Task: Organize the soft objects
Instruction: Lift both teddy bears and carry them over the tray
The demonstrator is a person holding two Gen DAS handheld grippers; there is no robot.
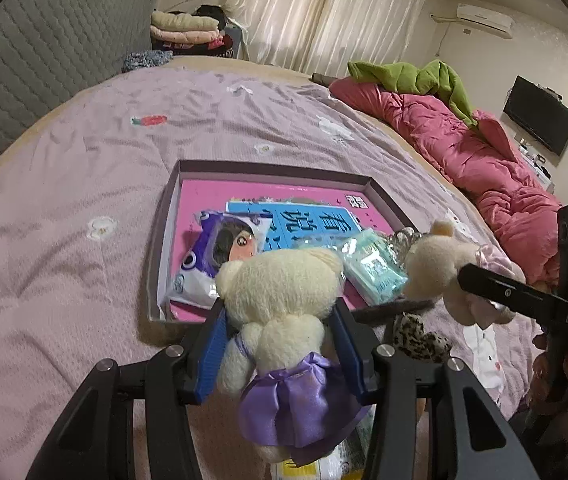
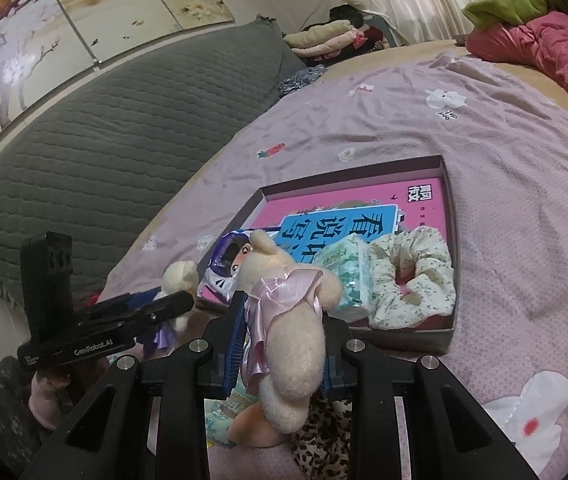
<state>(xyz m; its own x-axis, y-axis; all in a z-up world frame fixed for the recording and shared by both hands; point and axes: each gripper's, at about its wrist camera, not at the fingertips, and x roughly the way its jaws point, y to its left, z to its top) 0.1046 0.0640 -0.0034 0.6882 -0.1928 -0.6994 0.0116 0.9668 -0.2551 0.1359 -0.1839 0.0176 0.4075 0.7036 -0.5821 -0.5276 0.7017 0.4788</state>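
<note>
Over the bed [image 1: 84, 200], just short of the box [image 1: 164, 240]: left fingers [image 1: 280, 344] clamped on purple-skirted bear [image 1: 280, 288], right fingers [image 2: 280, 344] clamped on pink-skirted bear [image 2: 291, 340].

A bed [image 1: 84, 208] covered by a pale purple sheet [image 2: 363, 120] with small printed motifs fills most of both views. At mid-frame a shallow open box [image 1: 276, 168] rests directly on the sheet. Along the right edge of the left-wrist view lies a rumpled pink quilt [image 1: 479, 160] with a green cloth [image 1: 411, 74] on top of it — both at the far side. A leopard-print fabric piece [image 1: 415, 336] lies on the sheet at lower right, just beside the box. A grey quilted headboard [image 2: 104, 128] borders the bed at upper left.
</note>
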